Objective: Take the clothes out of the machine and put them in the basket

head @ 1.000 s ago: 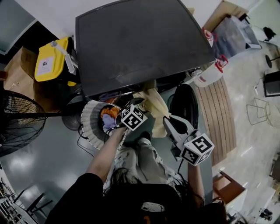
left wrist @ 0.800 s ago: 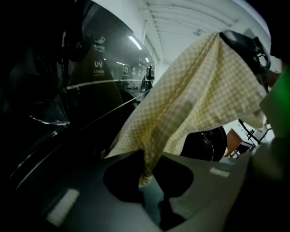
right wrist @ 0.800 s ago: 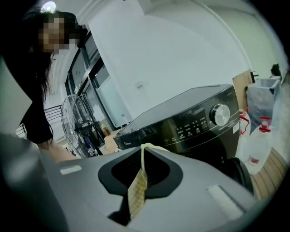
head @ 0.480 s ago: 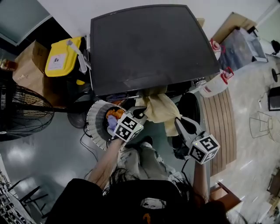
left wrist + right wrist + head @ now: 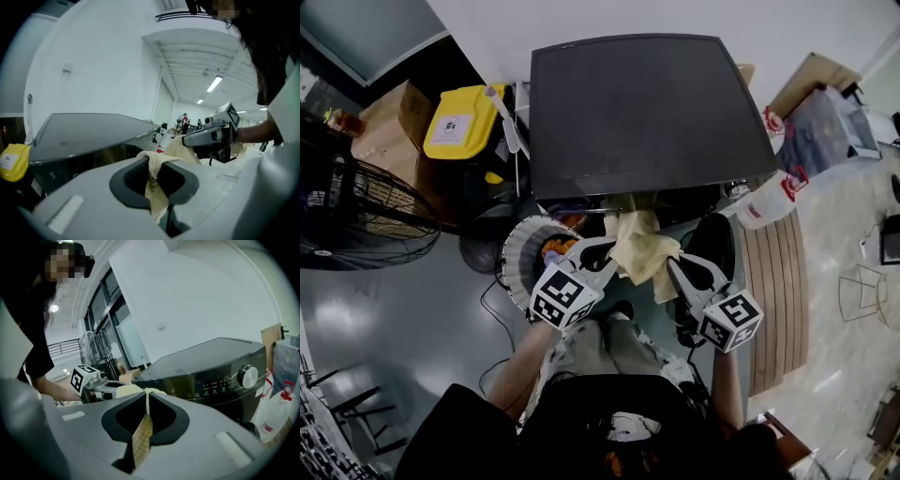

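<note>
While the pale yellow garment (image 5: pixel 639 248) hangs just under the front edge of the machine (image 5: pixel 647 103), near the middle of the head view, both grippers have hold of it. The left gripper (image 5: pixel 602 249) has its jaws closed on a bunched fold. The right gripper (image 5: pixel 677 268) has its jaws nearly together on a thin edge of the same cloth. The basket (image 5: pixel 514 267) sits left of centre, just below the machine's lower-left corner, with orange and purple pieces already inside. The step in hand looks like the carry across to it. The person would do well to move both grippers toward the left of the frame together, so the cloth stays slack between them and the right's slim pinch is not pulled loose. The drooping lower part should be lifted high enough to clear the basket's ribbed rim. The jaws should part only once most of the cloth hangs over the opening, not over the grey floor beside it.
</note>
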`<action>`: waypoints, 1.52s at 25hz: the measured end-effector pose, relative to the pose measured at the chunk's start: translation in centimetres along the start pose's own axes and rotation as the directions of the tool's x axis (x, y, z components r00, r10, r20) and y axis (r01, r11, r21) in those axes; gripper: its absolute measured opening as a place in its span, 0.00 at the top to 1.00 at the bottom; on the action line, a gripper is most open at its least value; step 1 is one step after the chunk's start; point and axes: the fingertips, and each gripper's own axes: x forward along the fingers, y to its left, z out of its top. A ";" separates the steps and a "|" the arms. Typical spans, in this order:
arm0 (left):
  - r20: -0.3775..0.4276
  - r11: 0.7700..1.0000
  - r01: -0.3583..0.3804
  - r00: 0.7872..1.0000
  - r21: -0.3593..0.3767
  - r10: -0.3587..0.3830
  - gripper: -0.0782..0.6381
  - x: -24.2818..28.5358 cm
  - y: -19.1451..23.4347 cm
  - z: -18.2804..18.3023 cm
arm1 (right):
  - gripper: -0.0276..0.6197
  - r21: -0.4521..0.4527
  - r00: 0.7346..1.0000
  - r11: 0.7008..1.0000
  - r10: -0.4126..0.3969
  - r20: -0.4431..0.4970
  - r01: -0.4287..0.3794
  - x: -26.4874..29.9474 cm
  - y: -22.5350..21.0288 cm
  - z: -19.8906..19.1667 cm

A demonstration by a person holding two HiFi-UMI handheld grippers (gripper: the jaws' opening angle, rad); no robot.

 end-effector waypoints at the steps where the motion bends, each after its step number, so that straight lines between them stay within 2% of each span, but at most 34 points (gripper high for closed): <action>1: 0.019 1.000 -0.002 1.000 0.008 0.002 0.85 -0.7 -0.3 0.8 | 0.90 -0.018 1.000 1.000 0.014 0.009 -0.014 0.2 0.6 0.4; 4: 0.072 0.999 -0.015 0.997 0.033 0.012 0.85 -3.0 -1.0 2.7 | 0.89 -0.100 0.998 0.993 0.063 0.027 -0.060 1.0 2.6 1.3; 8: 0.134 0.998 -0.030 0.991 0.055 0.022 0.85 -6.5 -1.6 4.9 | 0.86 -0.207 0.989 0.968 0.148 0.007 -0.143 1.9 5.8 1.9; 10: 0.159 0.996 -0.050 0.987 0.070 0.038 0.85 -8.2 -1.6 5.9 | 0.77 -0.238 0.983 0.954 0.184 -0.019 -0.183 2.6 7.3 2.1; 15: 0.229 0.993 -0.075 0.972 0.091 0.052 0.85 -12.5 -2.3 8.9 | 0.47 -0.309 0.964 0.914 0.244 -0.102 -0.264 4.6 10.5 2.0; 18: 0.309 0.989 -0.071 0.951 0.133 0.026 0.85 -15.3 -3.1 11.4 | 0.28 -0.327 0.953 0.895 0.285 -0.106 -0.304 6.1 12.5 2.0; 22: 0.360 0.976 -0.089 0.933 0.196 0.012 0.85 -18.9 -3.8 13.4 | 0.22 -0.306 0.933 0.881 0.334 -0.135 -0.360 8.1 14.9 1.3; 25: 0.371 0.972 -0.090 0.929 0.216 0.004 0.85 -21.5 -4.1 13.9 | 0.22 -0.296 0.915 0.866 0.370 -0.163 -0.403 10.0 17.2 0.8; 28: 0.363 0.967 -0.091 0.932 0.240 -0.003 0.85 -23.5 -4.8 13.9 | 0.28 -0.295 0.893 0.843 0.419 -0.164 -0.450 12.0 20.4 0.8; 30: 0.319 0.954 -0.107 0.948 0.279 0.013 0.85 -24.7 -4.9 13.1 | 0.41 -0.306 0.881 0.827 0.447 -0.153 -0.472 13.0 22.6 1.1; 32: 0.306 0.946 -0.135 0.951 0.295 0.040 0.85 -26.3 -4.4 12.5 | 0.65 -0.321 0.879 0.820 0.457 -0.134 -0.475 13.7 24.7 1.8; 34: 0.352 0.954 -0.166 0.933 0.251 0.069 0.85 -28.3 -3.3 12.5 | 0.73 -0.327 0.892 0.832 0.438 -0.109 -0.448 14.4 26.1 2.6; 36: 0.411 0.959 -0.196 0.906 0.205 0.098 0.85 -30.3 -1.8 12.6 | 0.76 -0.319 0.912 0.856 0.403 -0.082 -0.407 15.1 26.8 3.3; 38: 0.429 0.953 -0.236 0.893 0.189 0.136 0.84 -32.1 -0.3 12.0 | 0.77 -0.309 0.930 0.879 0.363 -0.061 -0.363 15.8 26.9 3.8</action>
